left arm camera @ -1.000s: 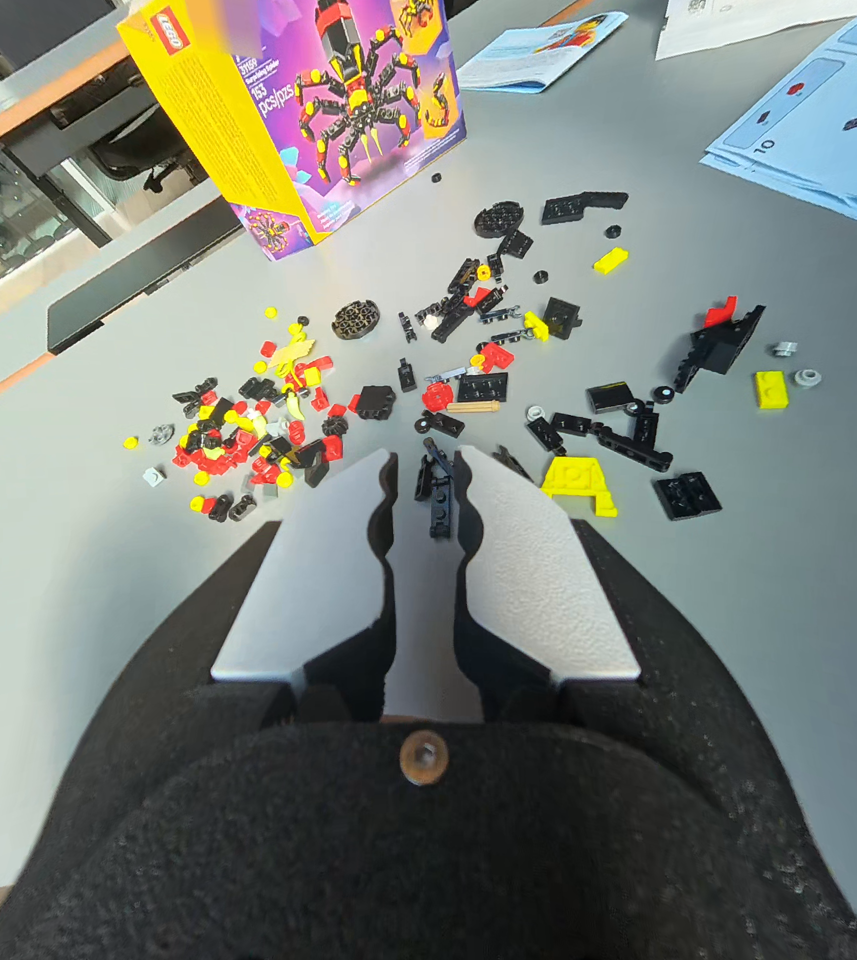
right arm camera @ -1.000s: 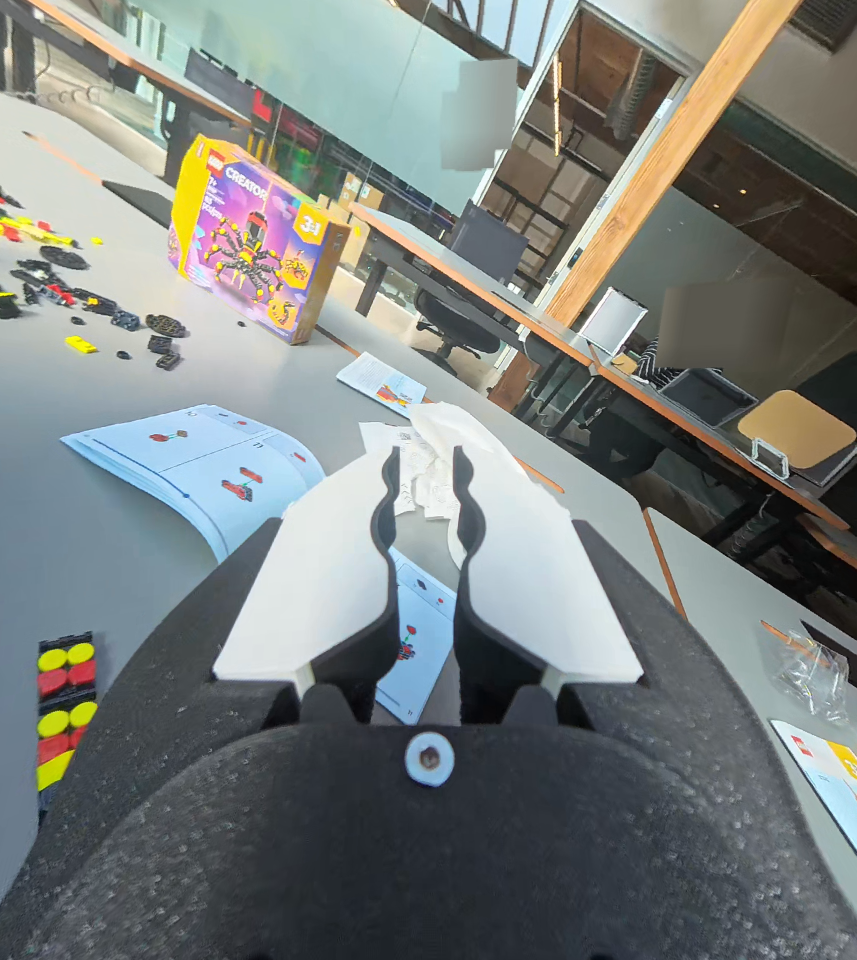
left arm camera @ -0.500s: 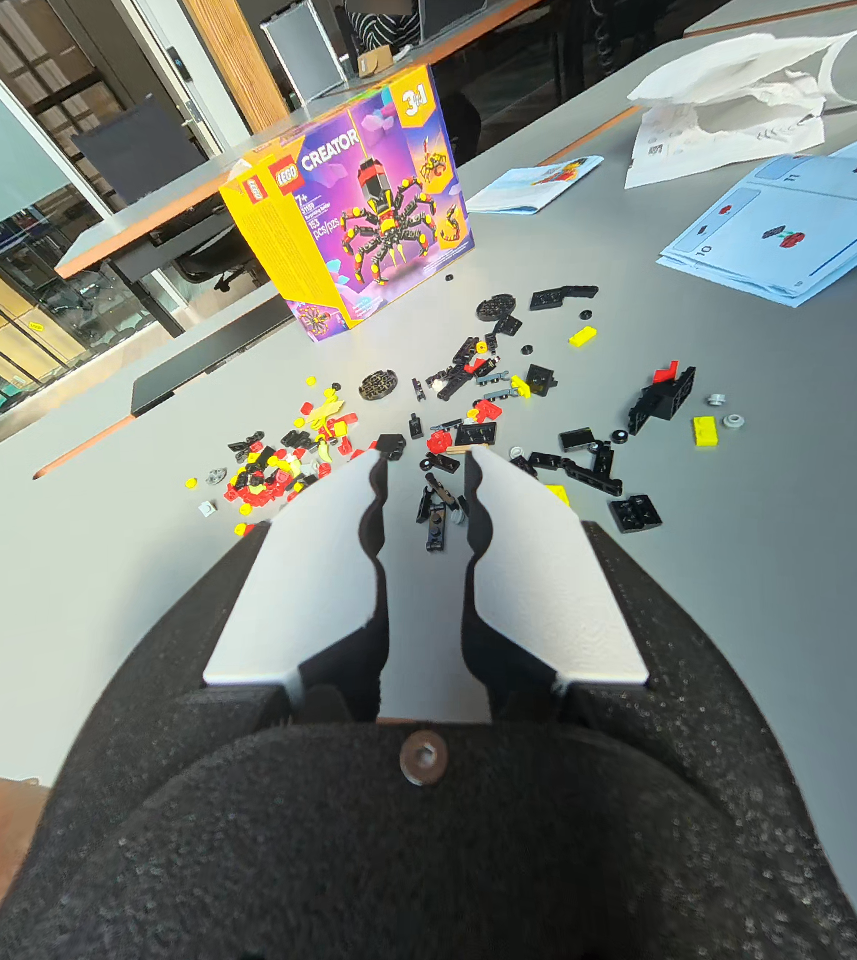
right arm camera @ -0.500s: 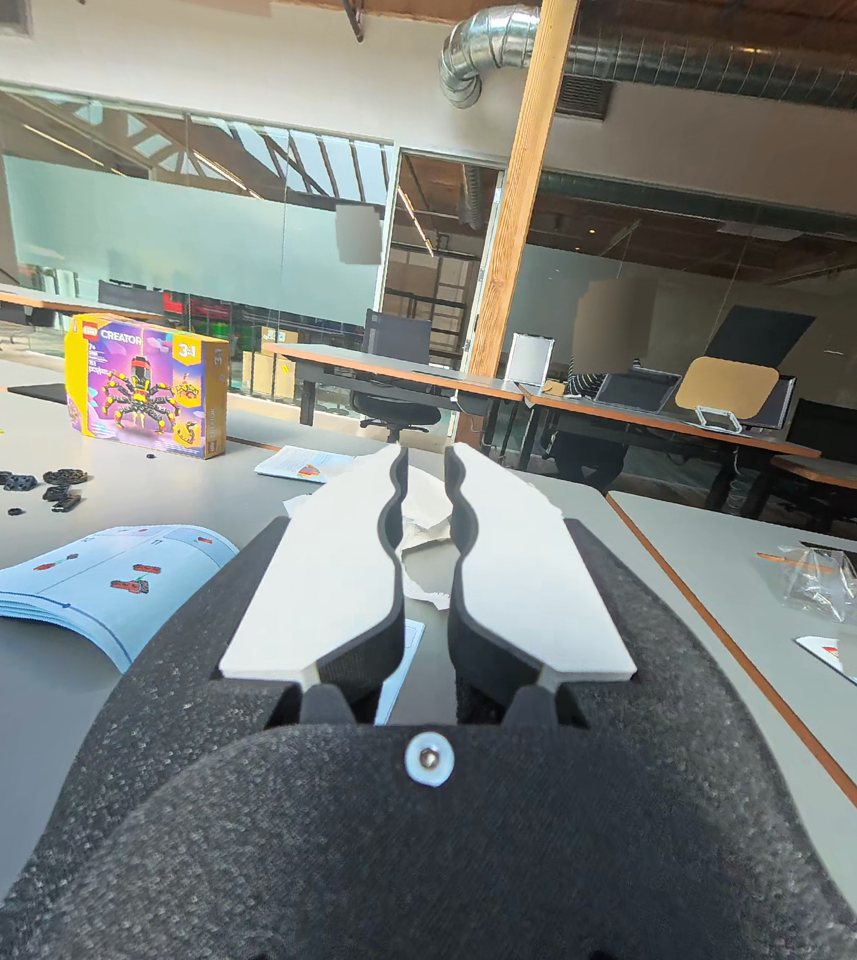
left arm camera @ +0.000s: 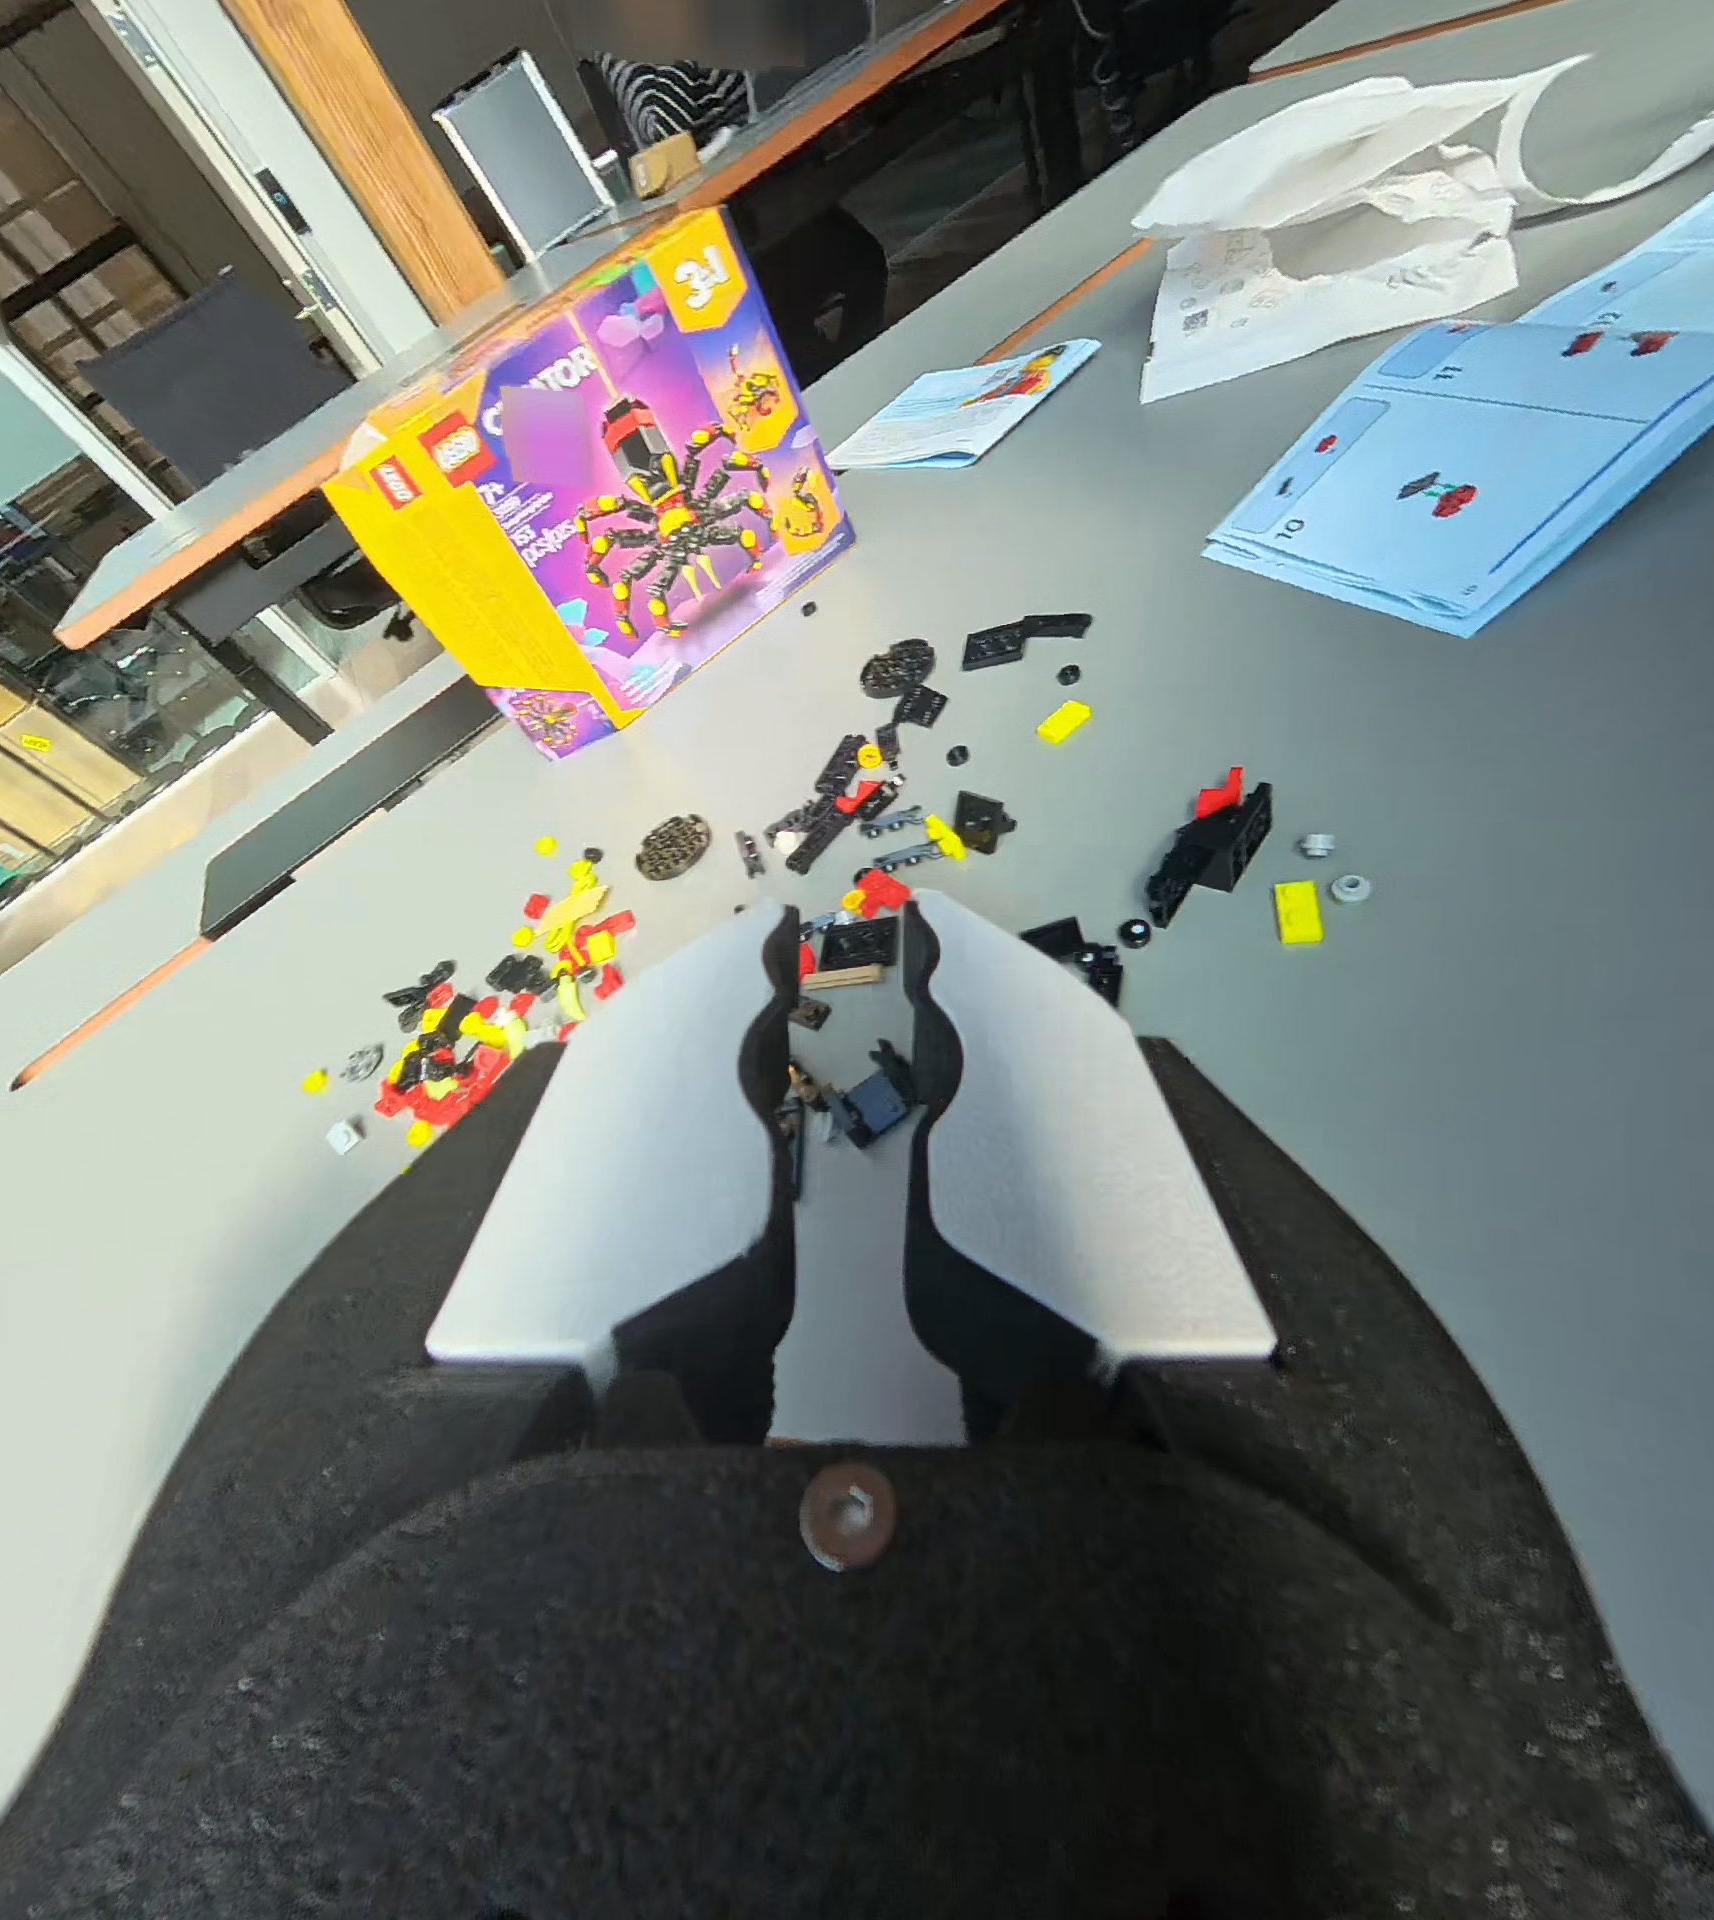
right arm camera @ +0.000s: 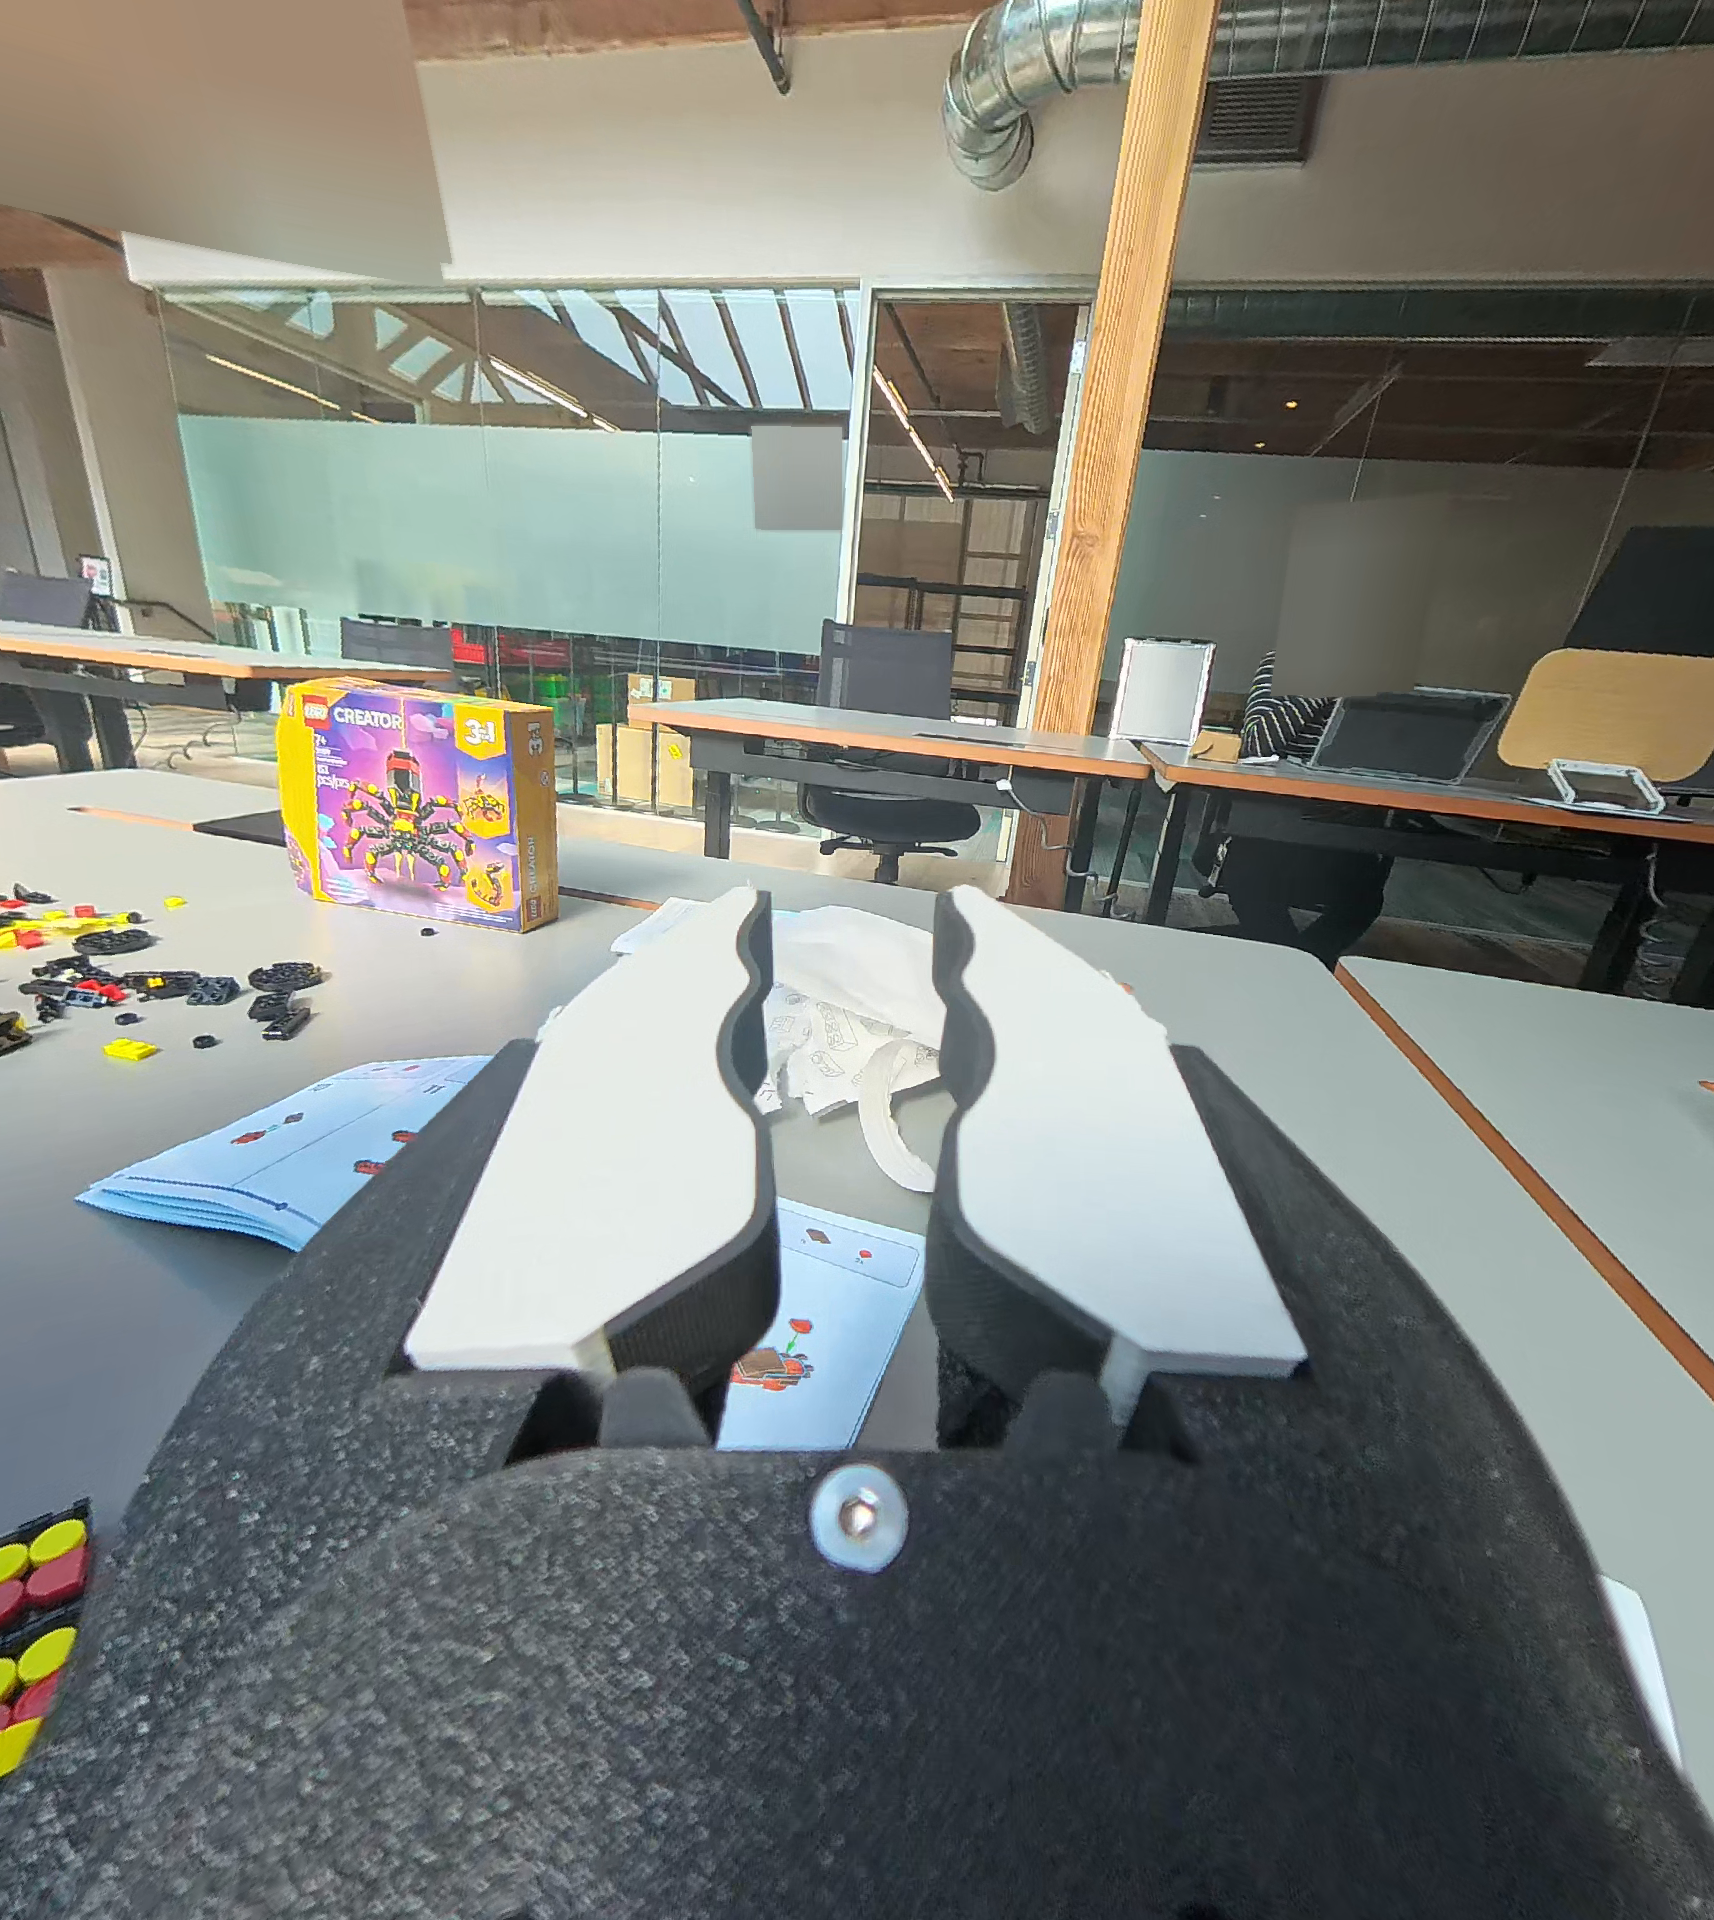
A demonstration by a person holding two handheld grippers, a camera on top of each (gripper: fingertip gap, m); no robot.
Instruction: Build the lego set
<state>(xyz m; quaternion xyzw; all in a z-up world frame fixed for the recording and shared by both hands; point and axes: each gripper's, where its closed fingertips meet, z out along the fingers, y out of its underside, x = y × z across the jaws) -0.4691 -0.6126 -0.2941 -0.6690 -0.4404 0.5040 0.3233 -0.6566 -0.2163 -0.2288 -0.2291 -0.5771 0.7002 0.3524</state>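
Dozens of loose bricks (left arm camera: 863, 831) lie scattered on the grey table (left arm camera: 1455, 1039) in the left wrist view, before the upright box (left arm camera: 614, 488); the left gripper (left arm camera: 848, 925) hangs over them, parted and empty. In the right wrist view, the right gripper (right arm camera: 853, 914), likewise parted and empty, faces crumpled paper (right arm camera: 853, 997) over an open booklet (right arm camera: 313, 1143); a striped assembly (right arm camera: 11, 1652) lies lengthwise at lower left.
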